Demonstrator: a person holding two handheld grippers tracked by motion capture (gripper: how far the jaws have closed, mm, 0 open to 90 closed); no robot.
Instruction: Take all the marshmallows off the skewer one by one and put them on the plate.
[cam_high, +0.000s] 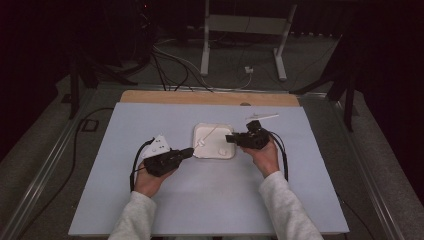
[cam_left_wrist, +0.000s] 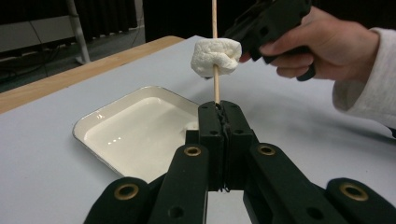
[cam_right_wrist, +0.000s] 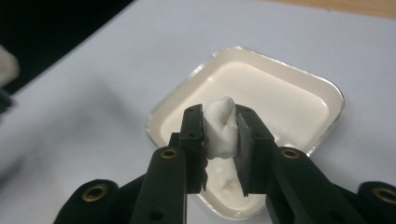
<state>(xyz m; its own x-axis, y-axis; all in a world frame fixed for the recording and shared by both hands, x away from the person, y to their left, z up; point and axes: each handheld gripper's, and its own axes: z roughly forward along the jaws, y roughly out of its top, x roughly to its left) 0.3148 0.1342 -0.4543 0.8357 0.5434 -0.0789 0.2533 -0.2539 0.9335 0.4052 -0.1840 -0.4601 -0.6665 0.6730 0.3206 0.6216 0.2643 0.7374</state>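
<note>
My left gripper (cam_left_wrist: 219, 109) is shut on the lower end of a thin wooden skewer (cam_left_wrist: 215, 88), which stands upright. One white marshmallow (cam_left_wrist: 215, 57) is threaded on the skewer above the jaws. My right gripper (cam_right_wrist: 220, 114) is shut on a second marshmallow (cam_right_wrist: 222, 130), squeezed between its pads just above the white square tray (cam_right_wrist: 299, 93). In the high view the left gripper (cam_high: 189, 151) is at the tray's (cam_high: 214, 127) left edge and the right gripper (cam_high: 228, 138) at its right edge. A small white lump (cam_high: 221, 151) lies in the tray.
The person's right hand (cam_left_wrist: 327, 42) is close behind the skewered marshmallow. A thin white item (cam_high: 261, 117) lies near the table's back edge, by the wooden strip (cam_high: 210, 97). Beyond the table, cables and a metal frame (cam_high: 242, 25) are on the floor.
</note>
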